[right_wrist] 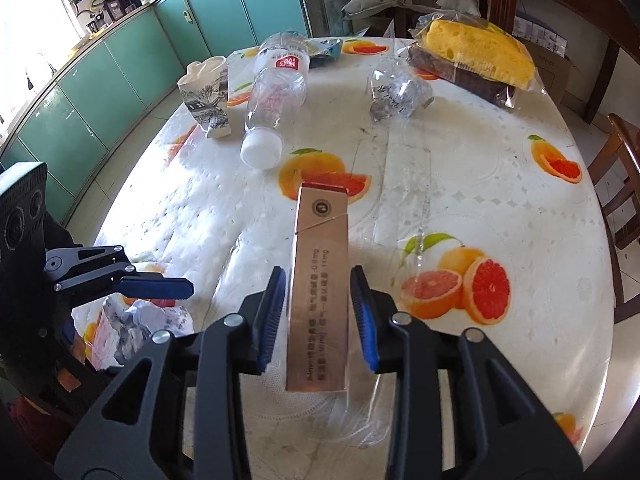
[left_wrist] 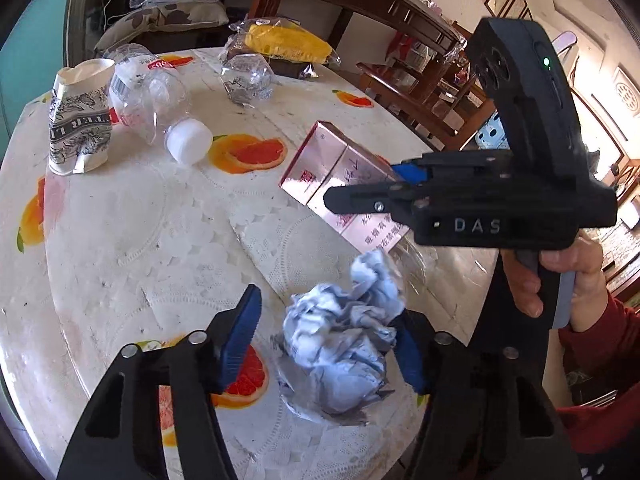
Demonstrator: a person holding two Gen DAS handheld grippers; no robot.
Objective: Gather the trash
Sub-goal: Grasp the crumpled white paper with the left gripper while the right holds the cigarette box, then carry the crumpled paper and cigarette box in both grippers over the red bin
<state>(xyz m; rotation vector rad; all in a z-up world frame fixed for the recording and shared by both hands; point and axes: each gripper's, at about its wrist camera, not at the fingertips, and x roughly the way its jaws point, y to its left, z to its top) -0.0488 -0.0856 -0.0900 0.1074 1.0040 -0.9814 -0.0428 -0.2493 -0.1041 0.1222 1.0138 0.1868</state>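
A crumpled pale-blue tissue [left_wrist: 340, 340] lies on the round table [left_wrist: 120, 220] near its edge. My left gripper [left_wrist: 324, 344] straddles it, open: the right pad touches the wad and the left pad stands apart from it. A long pink-gold carton [right_wrist: 318, 300] sits between the pads of my right gripper [right_wrist: 319, 312], which is shut on its two narrow sides. In the left wrist view the carton [left_wrist: 320, 168] slants under the right gripper [left_wrist: 372, 186], held by a hand [left_wrist: 560, 272]. The tissue [right_wrist: 140, 320] shows at the lower left of the right wrist view.
Further back lie a squashed paper cup [left_wrist: 80, 120], a clear plastic bottle [left_wrist: 148, 92] on its side, a crumpled clear wrapper [left_wrist: 246, 78] and a bagged yellow sponge [left_wrist: 288, 44]. Clear film [right_wrist: 400, 360] lies under the carton. A wooden chair [right_wrist: 616, 184] stands to the right.
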